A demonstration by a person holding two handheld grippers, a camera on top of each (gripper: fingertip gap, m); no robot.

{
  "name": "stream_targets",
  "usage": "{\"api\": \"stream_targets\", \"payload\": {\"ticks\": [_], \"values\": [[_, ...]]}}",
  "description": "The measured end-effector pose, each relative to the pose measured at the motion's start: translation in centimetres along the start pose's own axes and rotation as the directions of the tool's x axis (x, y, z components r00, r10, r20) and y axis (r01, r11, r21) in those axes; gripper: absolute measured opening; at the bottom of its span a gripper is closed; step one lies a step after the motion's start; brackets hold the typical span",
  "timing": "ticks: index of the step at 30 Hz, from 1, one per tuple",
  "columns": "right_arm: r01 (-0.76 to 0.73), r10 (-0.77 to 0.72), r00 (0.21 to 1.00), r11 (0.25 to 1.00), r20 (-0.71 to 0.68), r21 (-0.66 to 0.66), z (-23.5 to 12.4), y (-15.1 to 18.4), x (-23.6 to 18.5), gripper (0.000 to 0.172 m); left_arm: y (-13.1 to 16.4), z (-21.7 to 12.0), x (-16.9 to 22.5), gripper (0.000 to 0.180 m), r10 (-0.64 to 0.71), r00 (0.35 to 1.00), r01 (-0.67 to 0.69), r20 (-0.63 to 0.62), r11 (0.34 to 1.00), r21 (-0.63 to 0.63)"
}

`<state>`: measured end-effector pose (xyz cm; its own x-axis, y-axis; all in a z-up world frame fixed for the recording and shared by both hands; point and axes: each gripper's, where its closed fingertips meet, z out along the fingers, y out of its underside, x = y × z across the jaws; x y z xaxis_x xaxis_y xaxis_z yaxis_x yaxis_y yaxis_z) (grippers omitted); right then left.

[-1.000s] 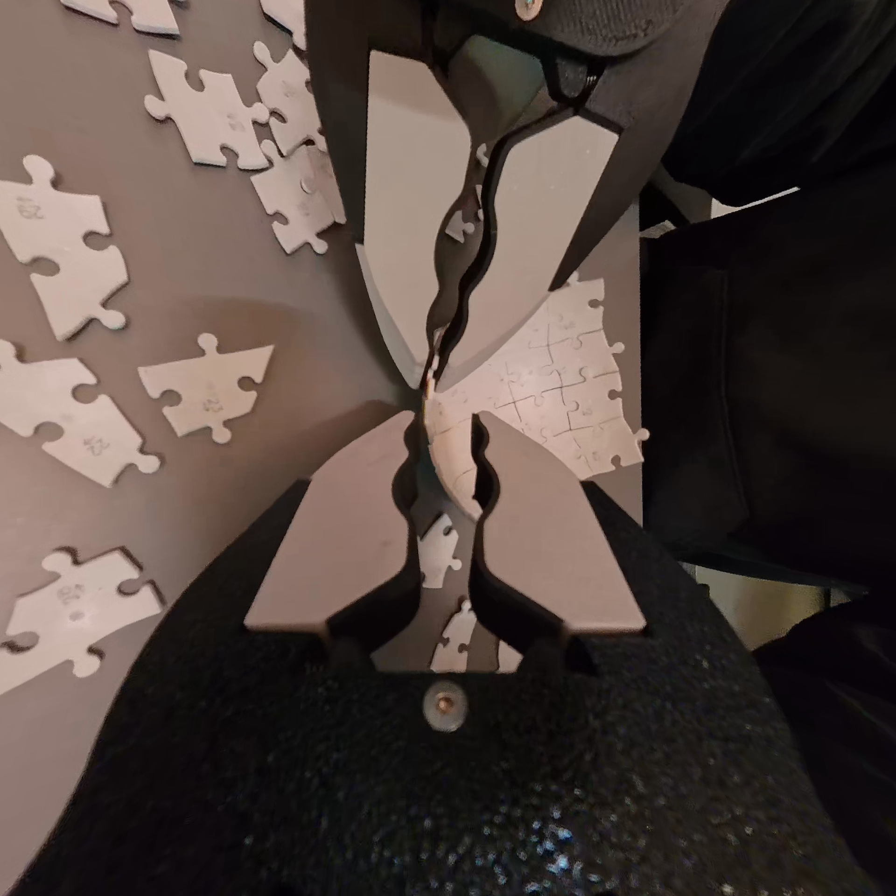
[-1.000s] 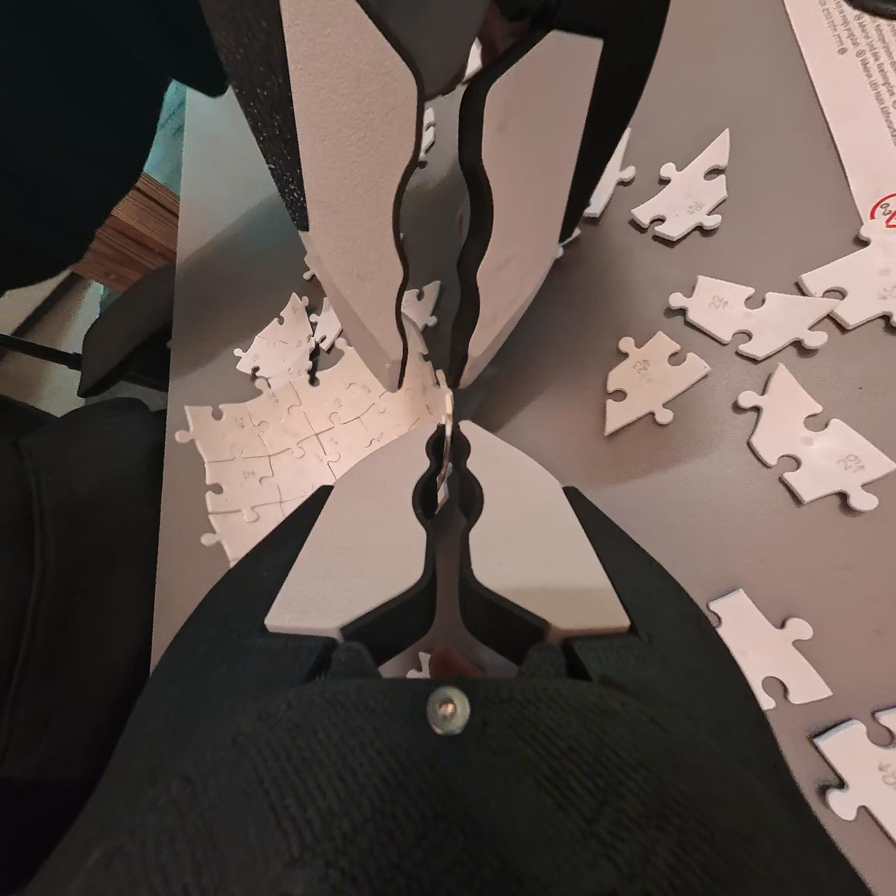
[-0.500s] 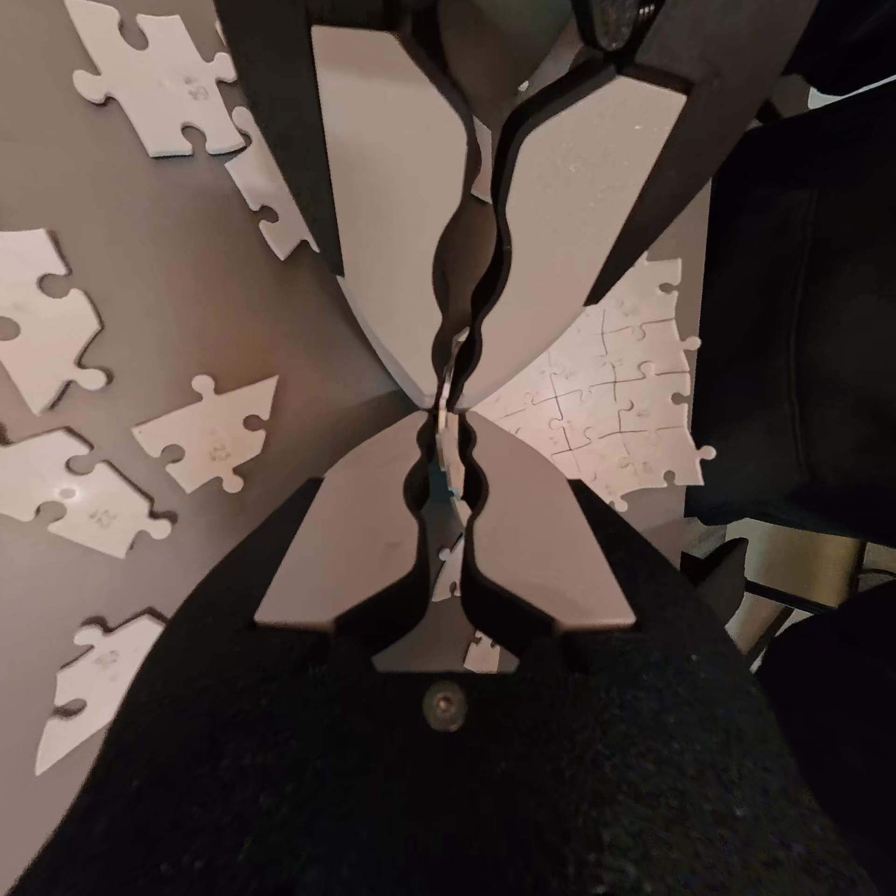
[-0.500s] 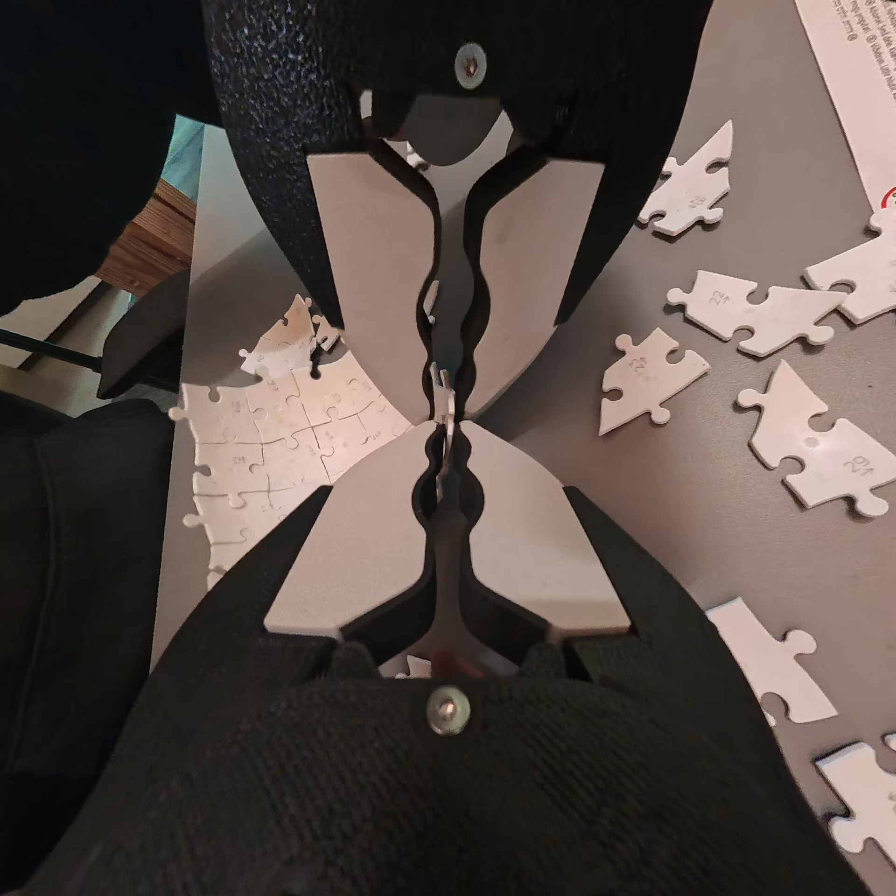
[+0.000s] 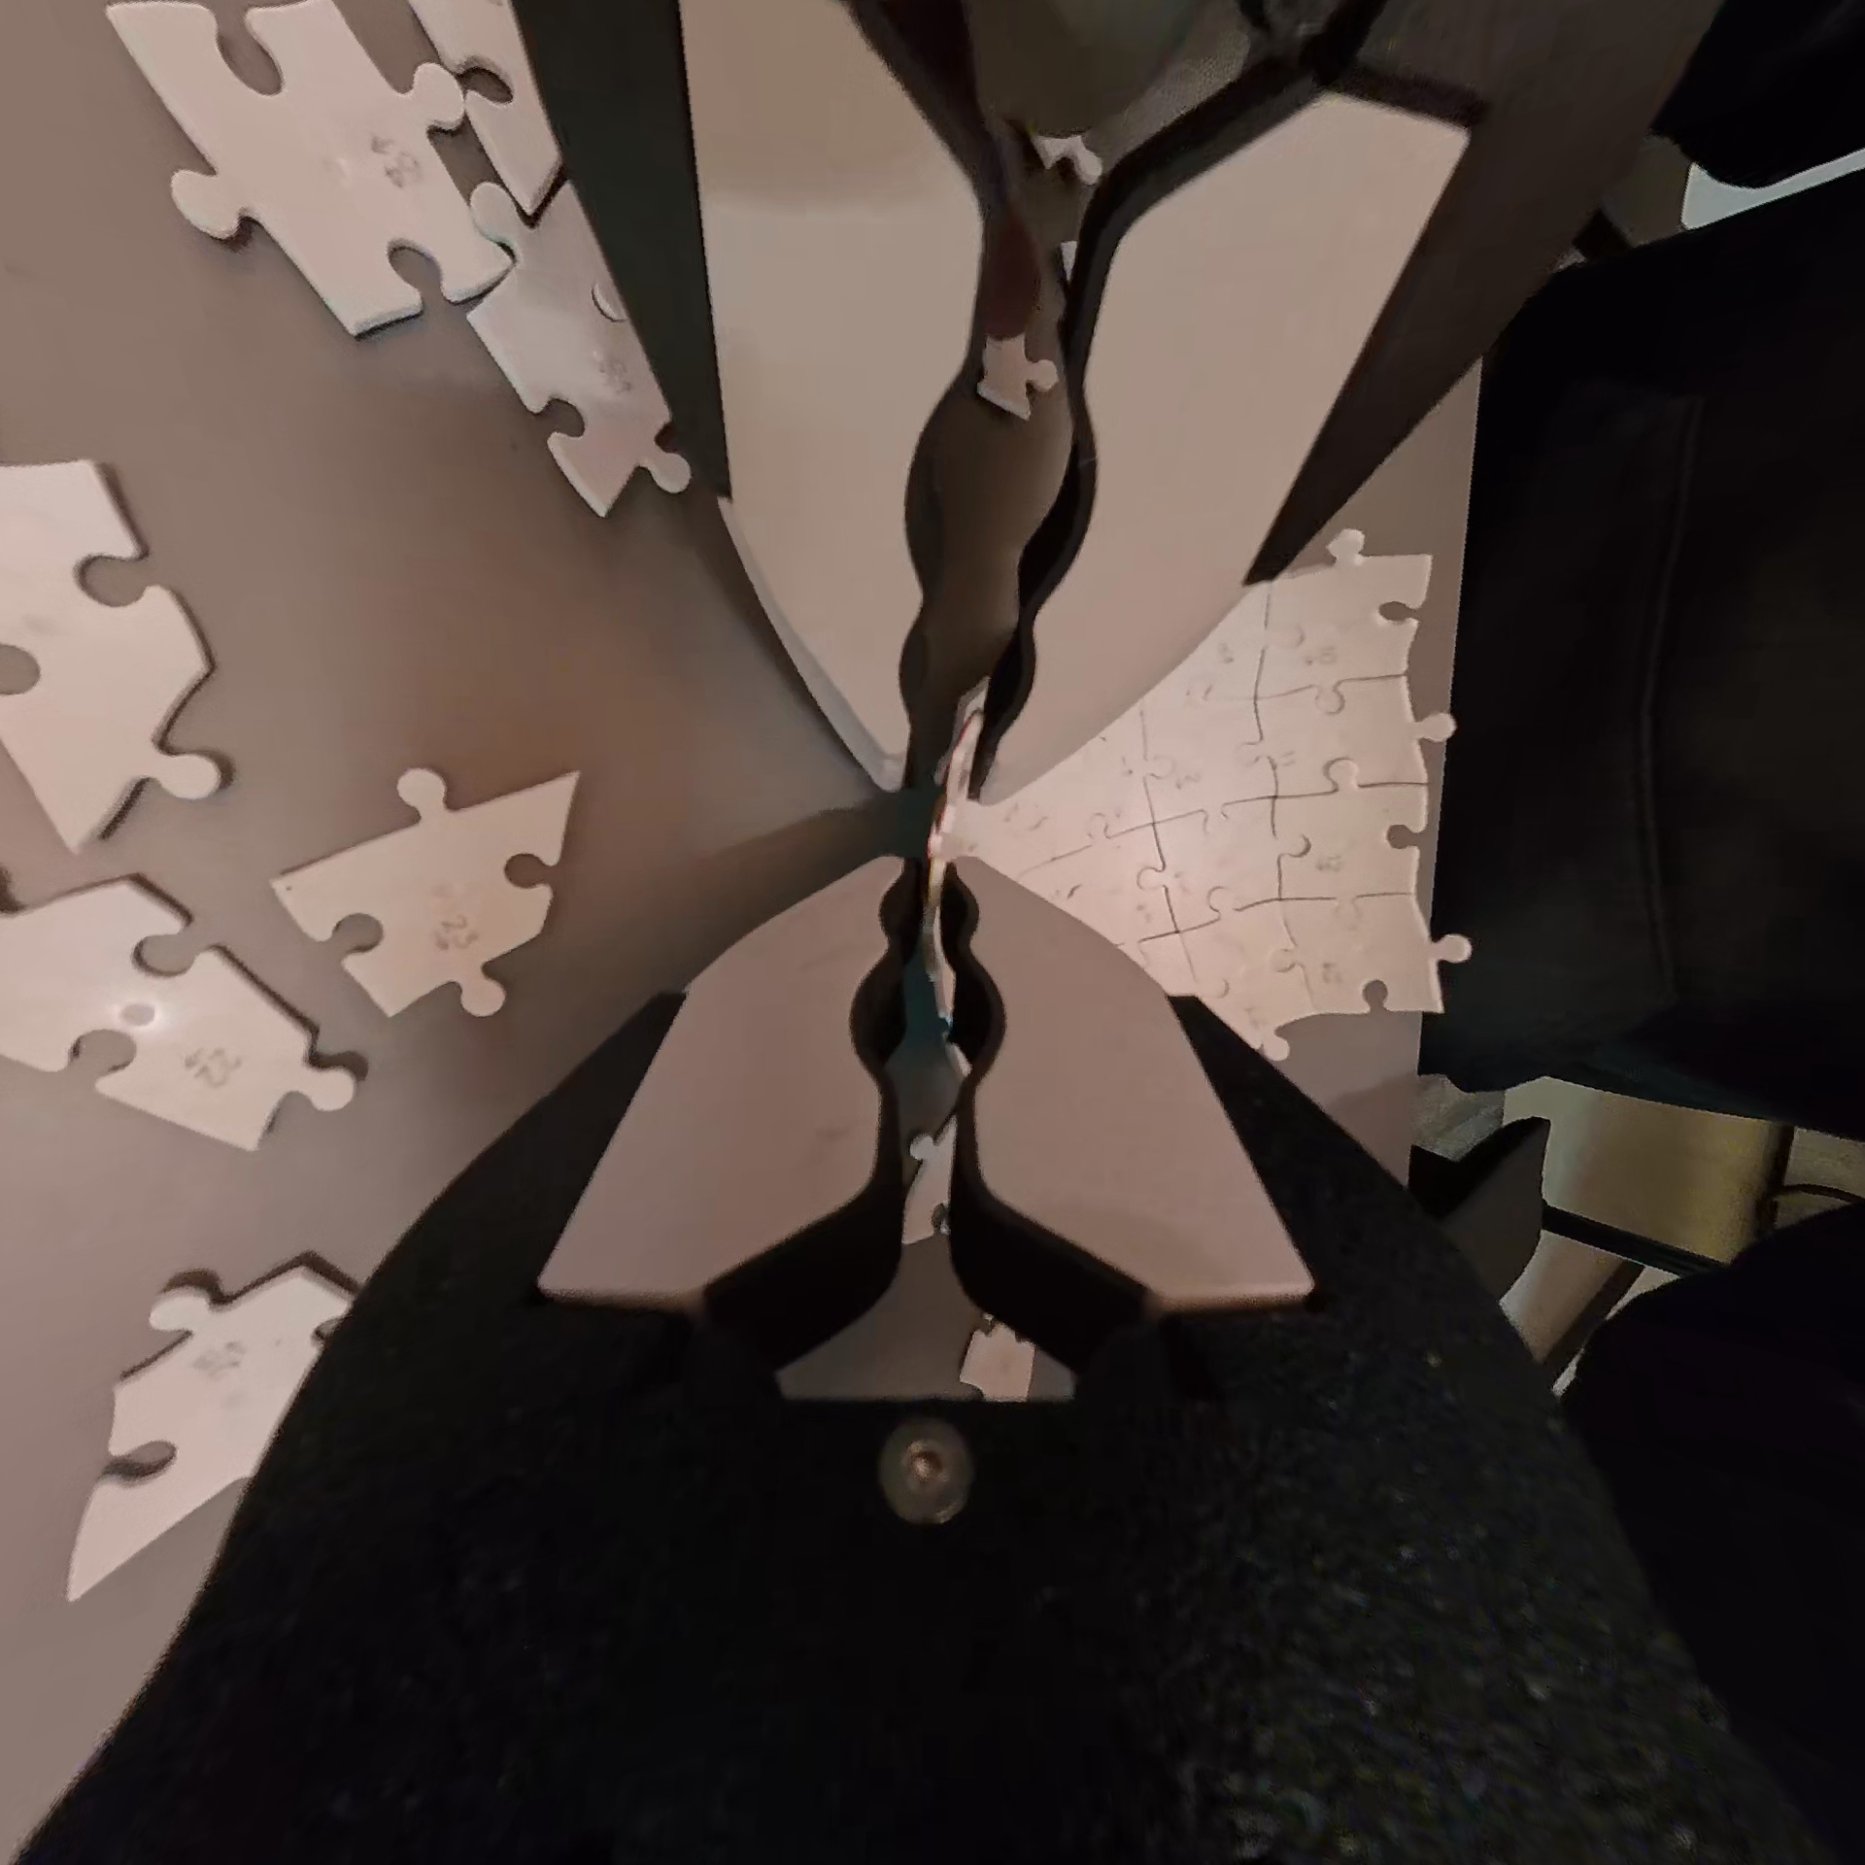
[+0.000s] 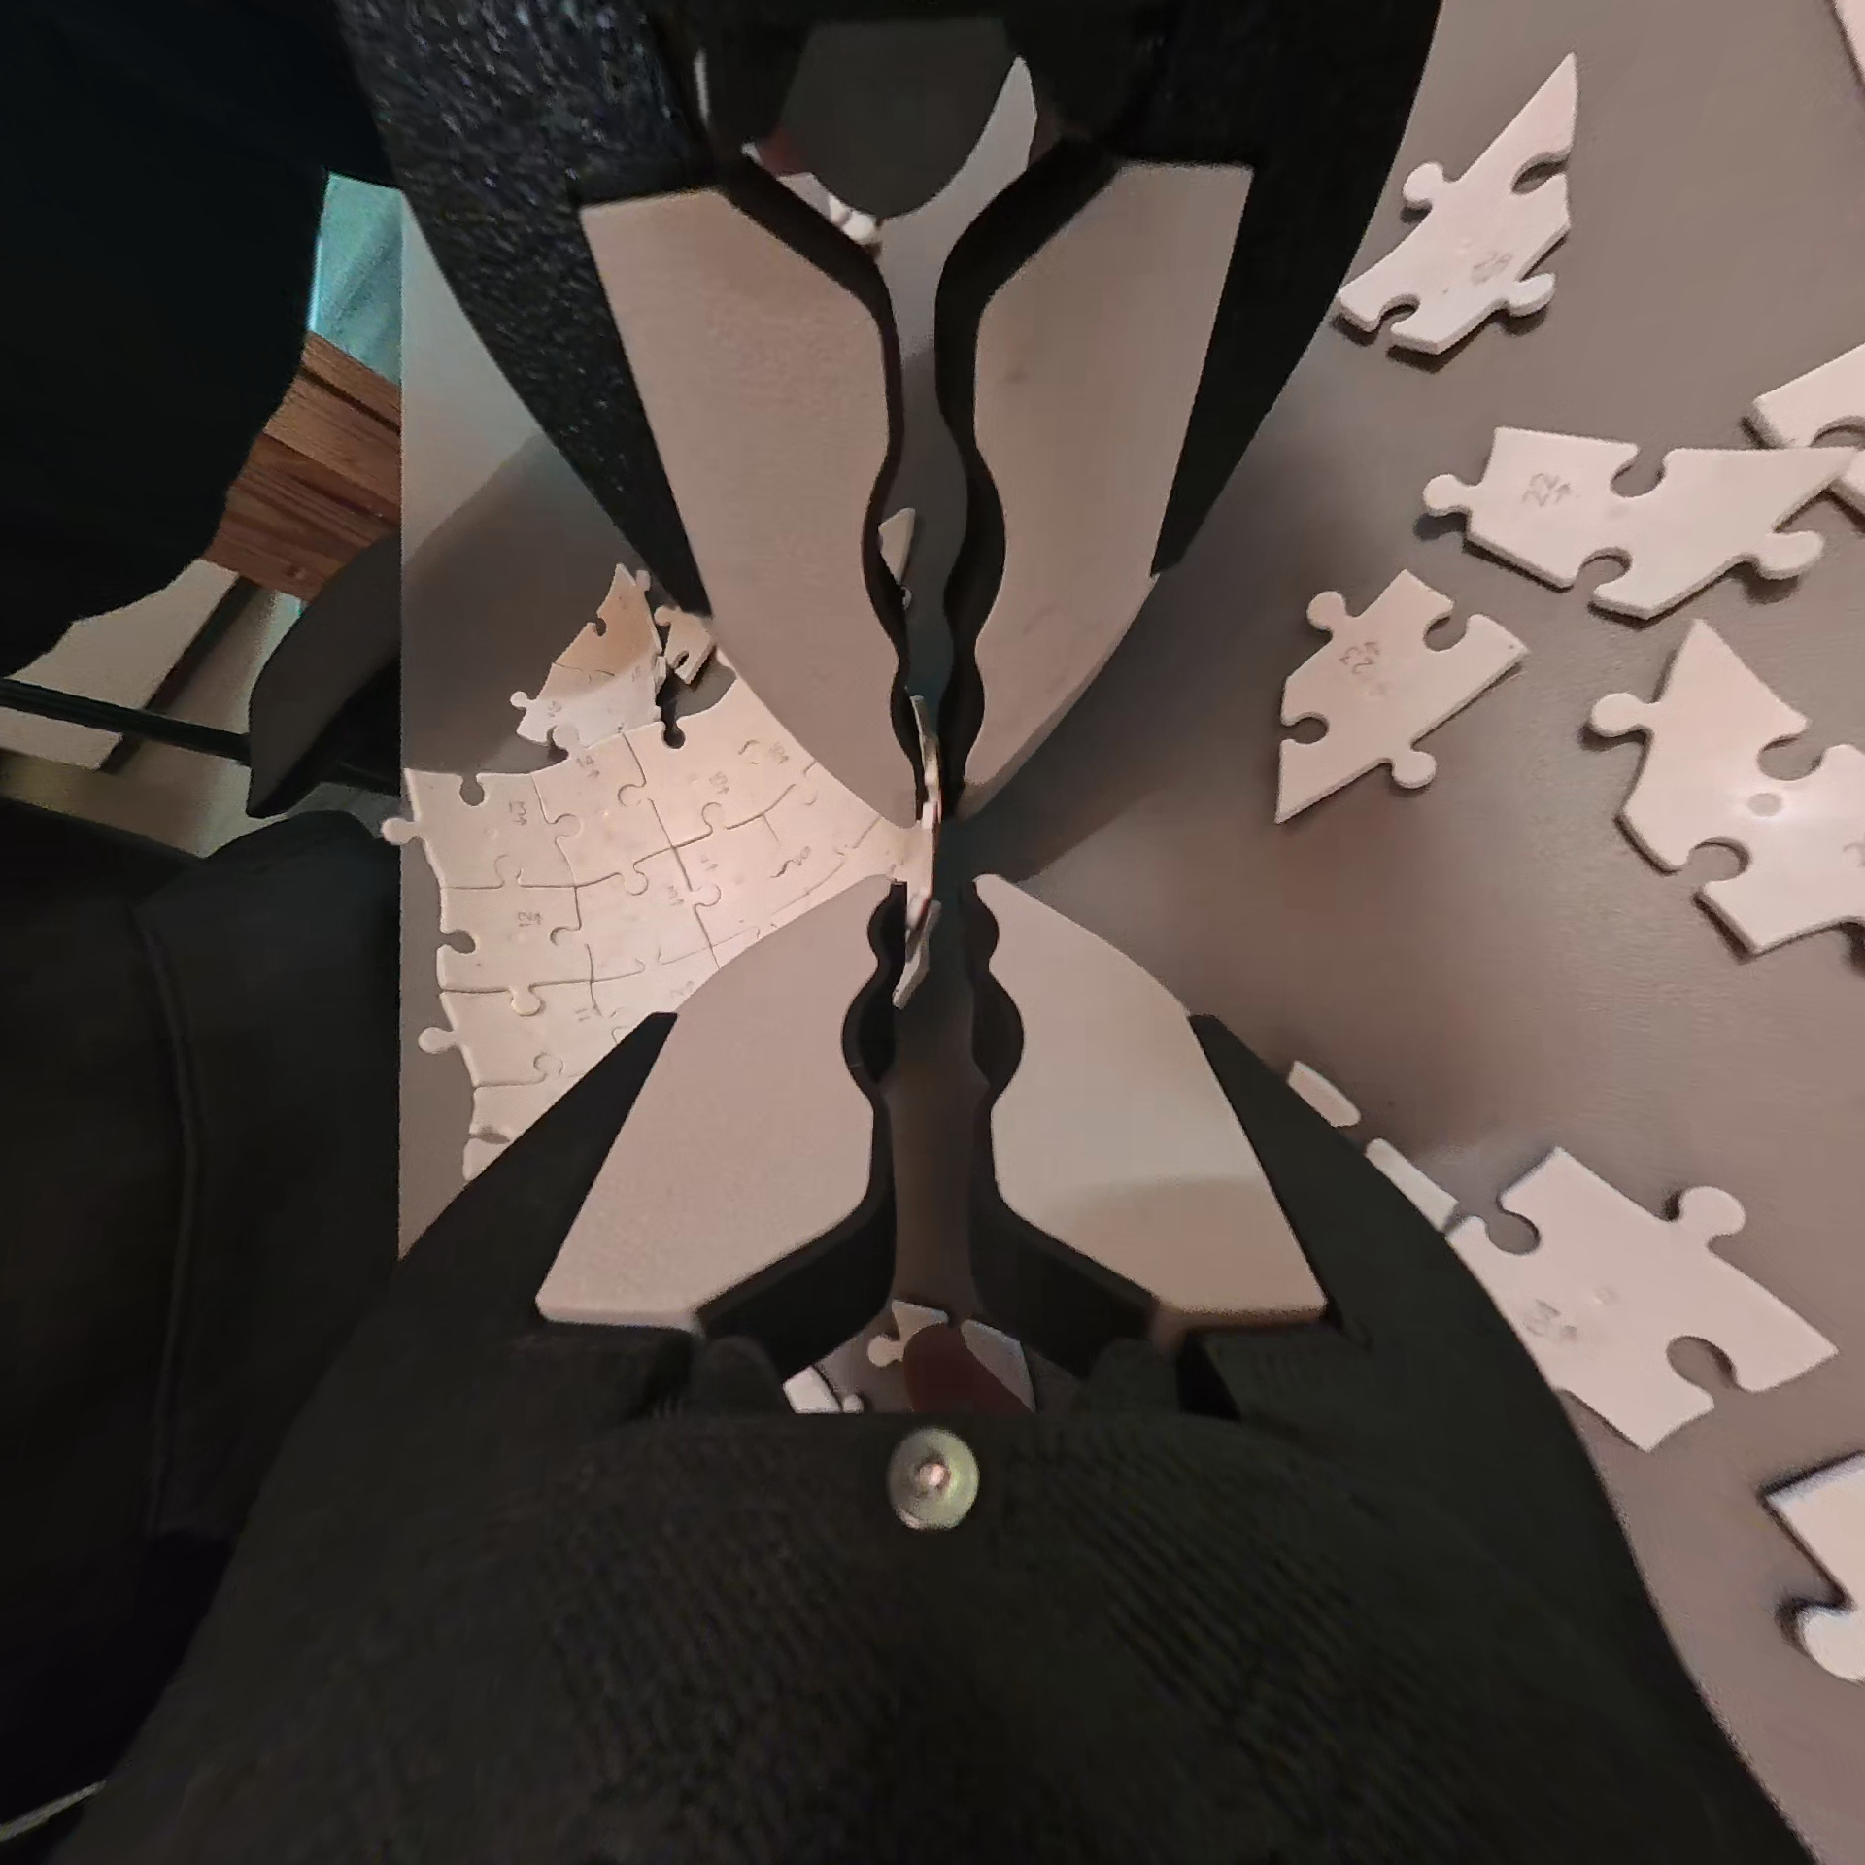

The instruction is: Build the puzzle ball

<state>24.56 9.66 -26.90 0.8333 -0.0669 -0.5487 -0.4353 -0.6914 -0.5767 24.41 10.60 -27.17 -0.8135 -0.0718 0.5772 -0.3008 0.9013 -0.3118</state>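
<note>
Small embossed number marks stand on the white backs of the loose puzzle pieces (image 6: 1393, 696) and on the joined puzzle section (image 6: 626, 888) lying on the grey bench (image 6: 1262, 959). No brand or sign legible.

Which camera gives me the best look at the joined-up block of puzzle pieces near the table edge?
The right wrist view: the joined block lies left of the jaws, seams sharp, with a loose piece at its top edge. The left wrist view shows the same block, blurrier, with the loose piece hidden.
</note>
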Motion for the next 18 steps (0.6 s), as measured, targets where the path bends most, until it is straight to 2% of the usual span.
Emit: {"api": "stream_targets", "payload": {"ticks": [8, 14, 18], "values": [[-0.042, 0.043, 0.998, 0.999, 0.044, -0.021, 0.77, 0.03, -0.39, 0.004, 0.15, 0.0, 0.2, 0.002, 0.002, 1.0, -0.002, -0.003, 1.0, -0.004], [-0.126, 0.127, 0.989, 0.992, 0.079, -0.017, 0.89, -0.04, -0.88, 0.016, -0.12, -0.06, 0.46, 0.002, 0.011, 1.0, -0.011, -0.007, 1.0, 0.018], [-0.163, 0.168, 0.983, 0.985, 0.076, -0.062, 1.09, 0.69, -0.89, 0.013, -0.11, -0.1, 0.51, 0.002, 0.015, 1.0, -0.015, -0.001, 1.0, 0.026]]}}
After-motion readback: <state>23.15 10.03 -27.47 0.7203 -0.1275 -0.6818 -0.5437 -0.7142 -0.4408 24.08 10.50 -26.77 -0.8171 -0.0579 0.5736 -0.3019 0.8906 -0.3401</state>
